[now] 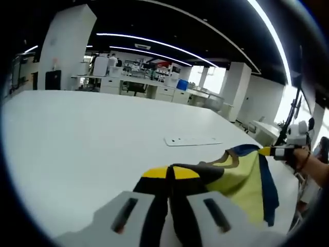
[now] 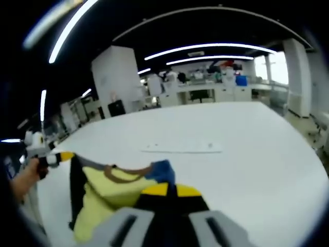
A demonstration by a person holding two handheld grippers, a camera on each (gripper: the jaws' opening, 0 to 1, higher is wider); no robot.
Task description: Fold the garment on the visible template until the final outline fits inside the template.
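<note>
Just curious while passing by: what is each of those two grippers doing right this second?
Left gripper: closed on the garment, lifted above the white table.
Right gripper: closed on the garment too, at another edge.

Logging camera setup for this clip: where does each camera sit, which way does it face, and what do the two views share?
Left gripper view: rides the left hand-held gripper, looking across the large white table; its jaws pinch the yellow, blue and black garment; the right hand-held gripper and the person's hand enter from the right.
Right gripper view: rides the right gripper, facing the same table; the left gripper and a hand enter at left.
Shared: garment, table, flat white strip.
</note>
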